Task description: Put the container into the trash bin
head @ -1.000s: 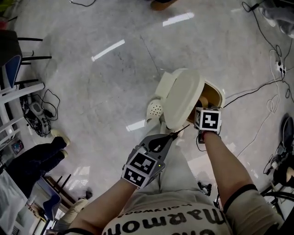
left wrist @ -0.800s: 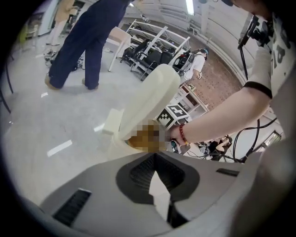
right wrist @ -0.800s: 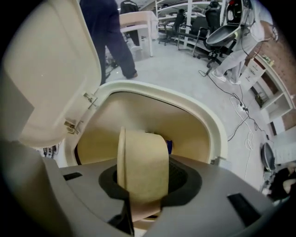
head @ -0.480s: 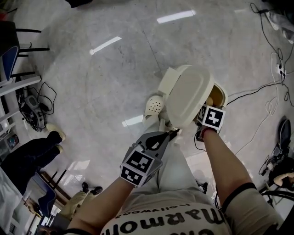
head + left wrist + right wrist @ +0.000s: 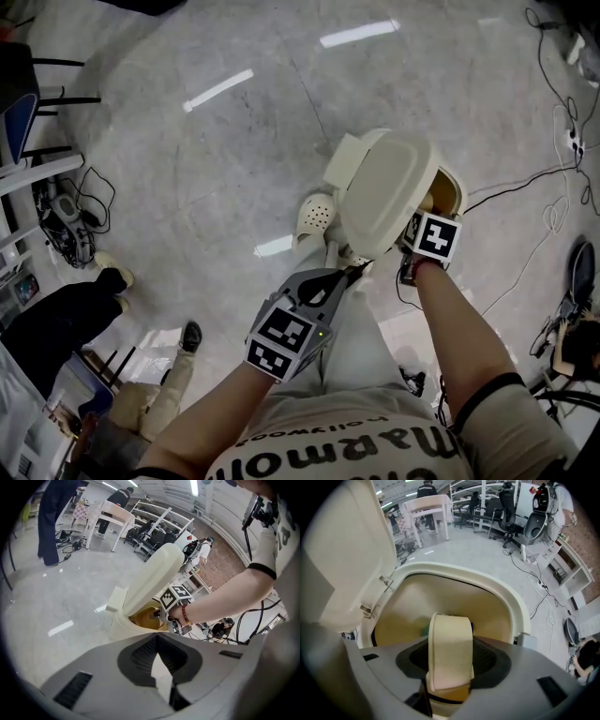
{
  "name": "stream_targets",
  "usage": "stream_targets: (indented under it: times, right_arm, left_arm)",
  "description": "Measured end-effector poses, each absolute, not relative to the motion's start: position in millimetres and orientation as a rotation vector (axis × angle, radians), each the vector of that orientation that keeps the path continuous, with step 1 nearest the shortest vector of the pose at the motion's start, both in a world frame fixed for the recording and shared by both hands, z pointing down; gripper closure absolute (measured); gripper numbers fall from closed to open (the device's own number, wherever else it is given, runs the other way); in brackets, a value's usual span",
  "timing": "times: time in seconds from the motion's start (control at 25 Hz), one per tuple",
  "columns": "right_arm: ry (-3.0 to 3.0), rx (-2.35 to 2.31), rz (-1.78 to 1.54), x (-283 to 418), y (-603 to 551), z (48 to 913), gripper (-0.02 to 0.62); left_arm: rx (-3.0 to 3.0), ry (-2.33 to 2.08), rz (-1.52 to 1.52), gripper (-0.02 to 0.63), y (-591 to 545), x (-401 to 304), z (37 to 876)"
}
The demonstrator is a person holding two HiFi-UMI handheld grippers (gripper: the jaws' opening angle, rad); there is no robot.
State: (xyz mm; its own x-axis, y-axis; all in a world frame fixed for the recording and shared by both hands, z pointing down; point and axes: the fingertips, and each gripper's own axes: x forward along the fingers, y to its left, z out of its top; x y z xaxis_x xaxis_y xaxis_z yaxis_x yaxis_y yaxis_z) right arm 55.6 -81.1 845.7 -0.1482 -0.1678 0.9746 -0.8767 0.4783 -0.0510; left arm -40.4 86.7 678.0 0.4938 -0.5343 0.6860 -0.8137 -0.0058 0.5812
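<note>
Places ref. trash bin [image 5: 451, 190]: cream, on the floor, lid [image 5: 382, 192] raised and standing over the bin's left side.

- White shoe [image 5: 314, 217]: just left of bin base.
- Left hand-held gripper [image 5: 356, 271]: near the bin's front-left, under the lid's lower edge. Jaws clenched together, nothing between them. Can't tell whether the tip touches the lid.
- Container [image 5: 449, 641]: cream, cup-like, directly over the bin mouth, between the jaws of the right hand-held gripper [image 5: 451, 667].
- Right hand-held gripper: at the bin's right rim, pointing steeply down into the opening. Jaws are opening; pads look clear of the container walls, so the grip reads as released, container not yet out of the gap.

Handling (est.): thin-walled, light, prob. paper or foam. Stiff enough for a side pinch but would dent if squeezed hard; smooth surface, may slip. Best hold: across the side wall, approx. mid-height, light force. Should drop in by own wt.
</note>
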Motion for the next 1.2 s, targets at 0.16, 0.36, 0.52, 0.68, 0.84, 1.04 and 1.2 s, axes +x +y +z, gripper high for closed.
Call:
stream_targets:
  times: [0.16,0.36,0.52,0.68,0.84,1.04,1.2]
  right_arm:
    - [-1.640,0.916,0.803,54.0,-82.1,845.1,0.405]
    - [-1.646,0.865,0.865,46.6,-77.0,847.9,0.348]
    - [-1.602,0.875,0.940,53.2,-69.2,849.6,0.348]
    - [-1.601,0.891,0.971,56.9,-70.5,847.6,0.348]
    - [-1.597,0.947,1.029,66.3,-73.8,840.7,0.348]
    - [-1.634,1.005,1.120,75.0,-74.3,817.5,0.348]
    - [-1.662,1.019,1.254,84.9,-74.0,787.7,0.348]
  left_arm:
    - [1.669,-1.167,0.331,0.618,88.8,-37.7,677.2]
    - [1.679,-1.149,0.351,0.618,88.4,-33.2,677.0]
    - [1.684,-1.146,0.358,0.618,86.1,-30.7,675.9]
    - [1.692,-1.148,0.361,0.618,82.4,-28.9,673.8]
    - [1.691,-1.152,0.367,0.618,80.6,-27.5,670.8]
    - [1.702,-1.143,0.404,0.618,79.7,-19.4,663.4]
    - [1.746,-1.128,0.423,0.618,72.1,-5.9,636.4]
